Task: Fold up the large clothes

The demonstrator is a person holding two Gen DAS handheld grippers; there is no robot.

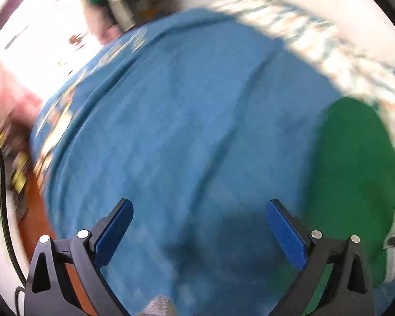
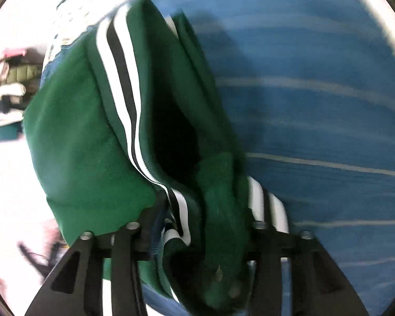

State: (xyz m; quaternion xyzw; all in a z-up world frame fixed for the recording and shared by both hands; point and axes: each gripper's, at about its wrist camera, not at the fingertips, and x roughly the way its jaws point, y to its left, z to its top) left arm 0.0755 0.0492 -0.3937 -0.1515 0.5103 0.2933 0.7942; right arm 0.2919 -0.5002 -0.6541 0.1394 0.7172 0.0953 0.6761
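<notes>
Between right claw [image 2: 194, 226] pads, bunched fleecy green garment [image 2: 79, 142].

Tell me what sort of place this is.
Probably a bedroom at home: a blue bedspread covers a wide soft surface, a green garment is bunched in the right gripper, and more clothes are piled beyond.

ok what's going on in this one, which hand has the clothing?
A person with two handheld grippers is working a green garment with black-and-white stripes over a blue cloth. The right gripper has the garment bunched between its fingers and appears clamped on it. The left gripper is open and empty above the blue cloth, with the garment at its right edge. Both views are motion-blurred.
</notes>
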